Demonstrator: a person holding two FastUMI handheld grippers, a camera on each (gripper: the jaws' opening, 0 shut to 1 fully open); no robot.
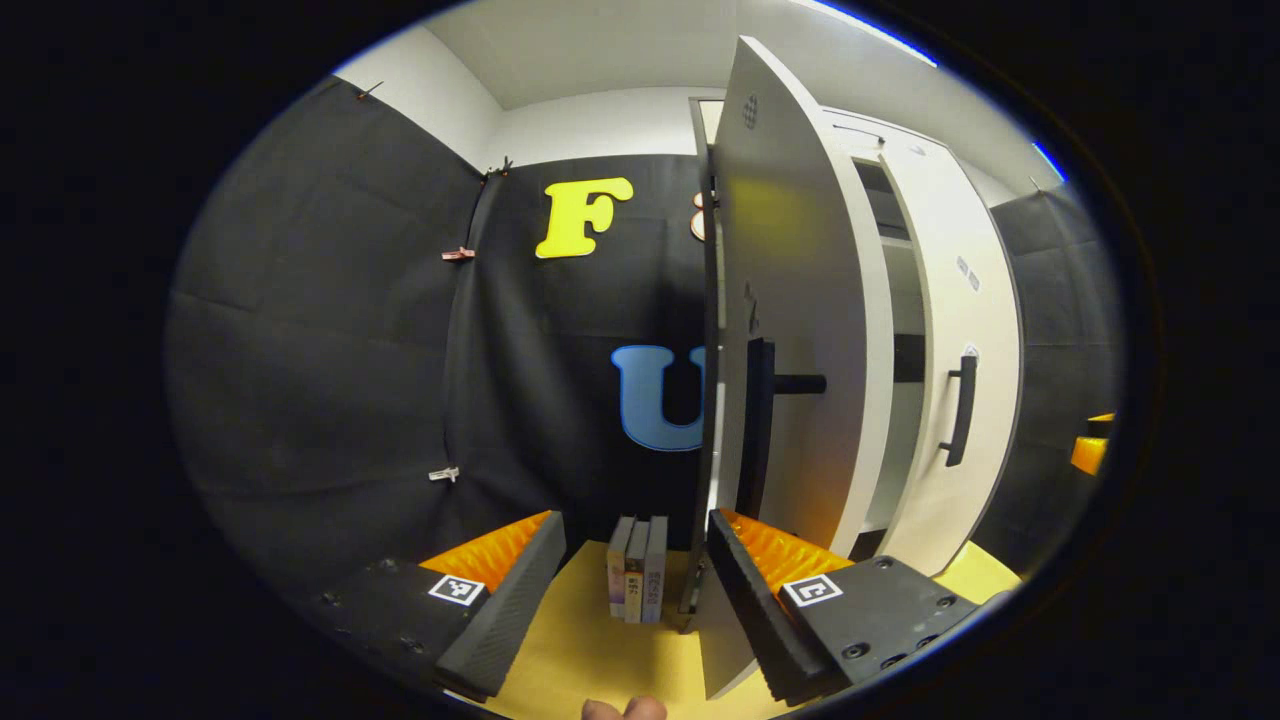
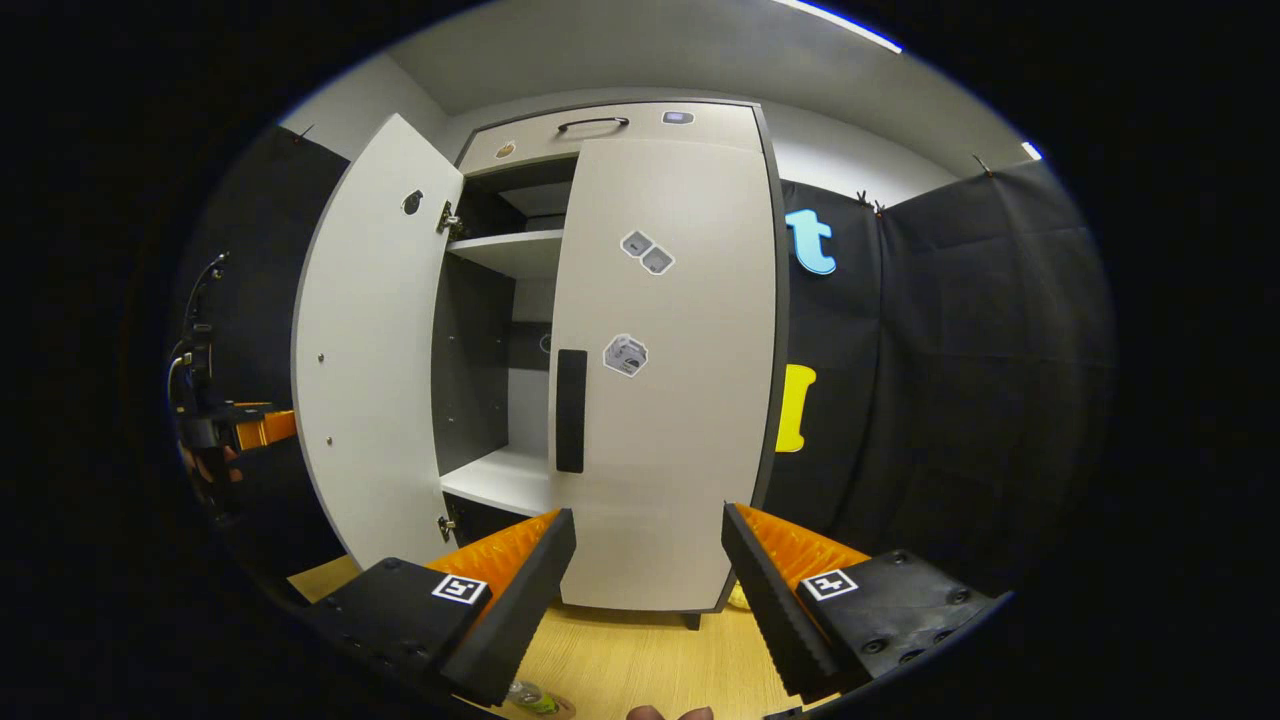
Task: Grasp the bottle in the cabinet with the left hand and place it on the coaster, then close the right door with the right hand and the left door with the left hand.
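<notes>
In the right gripper view, the cabinet is seen straight ahead of the right gripper, its right door closed and its left door swung open to the left. In the left gripper view, books are stood just ahead between the fingers.

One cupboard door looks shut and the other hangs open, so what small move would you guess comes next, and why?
Probably the left gripper swings the left door toward the cabinet. The right door already sits flush, while the left one stands wide open, edge-on just ahead of the open left gripper, whose right finger sits beside its outer face.
</notes>
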